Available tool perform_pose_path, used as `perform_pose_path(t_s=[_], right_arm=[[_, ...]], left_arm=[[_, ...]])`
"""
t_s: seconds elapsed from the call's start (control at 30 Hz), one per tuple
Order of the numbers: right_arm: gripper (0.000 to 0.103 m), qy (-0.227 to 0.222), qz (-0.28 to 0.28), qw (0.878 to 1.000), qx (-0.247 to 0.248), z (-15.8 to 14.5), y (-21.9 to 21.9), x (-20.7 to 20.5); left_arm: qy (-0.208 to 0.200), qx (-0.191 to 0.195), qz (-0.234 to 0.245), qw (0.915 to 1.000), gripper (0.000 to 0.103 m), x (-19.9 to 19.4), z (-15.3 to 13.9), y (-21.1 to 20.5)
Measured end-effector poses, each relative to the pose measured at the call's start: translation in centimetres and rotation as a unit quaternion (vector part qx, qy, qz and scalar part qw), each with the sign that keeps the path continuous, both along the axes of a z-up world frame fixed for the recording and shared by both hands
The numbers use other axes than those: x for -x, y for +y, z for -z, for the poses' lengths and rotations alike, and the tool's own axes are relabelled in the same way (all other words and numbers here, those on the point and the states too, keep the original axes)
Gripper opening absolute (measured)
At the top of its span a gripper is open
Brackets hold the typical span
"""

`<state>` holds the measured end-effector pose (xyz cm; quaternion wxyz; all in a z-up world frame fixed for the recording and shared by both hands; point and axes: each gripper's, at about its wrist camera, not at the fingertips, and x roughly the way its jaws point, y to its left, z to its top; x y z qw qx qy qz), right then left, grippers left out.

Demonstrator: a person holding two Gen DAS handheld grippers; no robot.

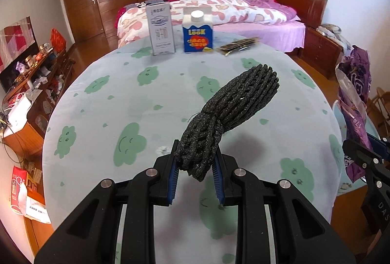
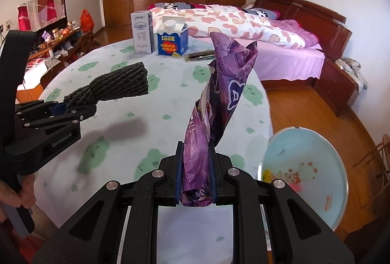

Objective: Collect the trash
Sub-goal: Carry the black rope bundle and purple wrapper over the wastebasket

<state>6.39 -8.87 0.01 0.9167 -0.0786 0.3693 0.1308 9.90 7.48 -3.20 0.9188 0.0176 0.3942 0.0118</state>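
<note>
Left gripper [image 1: 196, 167] is clamped on a black foam net [image 1: 231, 110] at frame center. Right gripper [image 2: 196, 175] is clamped on a purple wrapper [image 2: 217, 103]; two cartons [image 2: 171, 37] stand upper center on the table [image 2: 151, 122].

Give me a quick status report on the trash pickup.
Left gripper shut on black foam net. Right gripper shut on purple wrapper. Nothing blocking.
</note>
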Motion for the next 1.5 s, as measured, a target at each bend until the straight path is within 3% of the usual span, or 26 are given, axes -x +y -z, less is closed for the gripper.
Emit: perform_pose_path(t_s=[0.83, 1.5], right_arm=[[0.018, 0.009, 0.068, 0.998, -0.008, 1.0, -8.8, 2.5], [0.018, 0.017, 0.137, 0.99, -0.027, 2.2, -15.7, 2.7]], left_arm=[[-0.017, -0.02, 0.073, 0.997, 0.025, 1.7, -1.2, -6.8], [-0.014, -0.01, 0.135, 0.9907, 0.025, 0.0, -1.1, -13.8]])
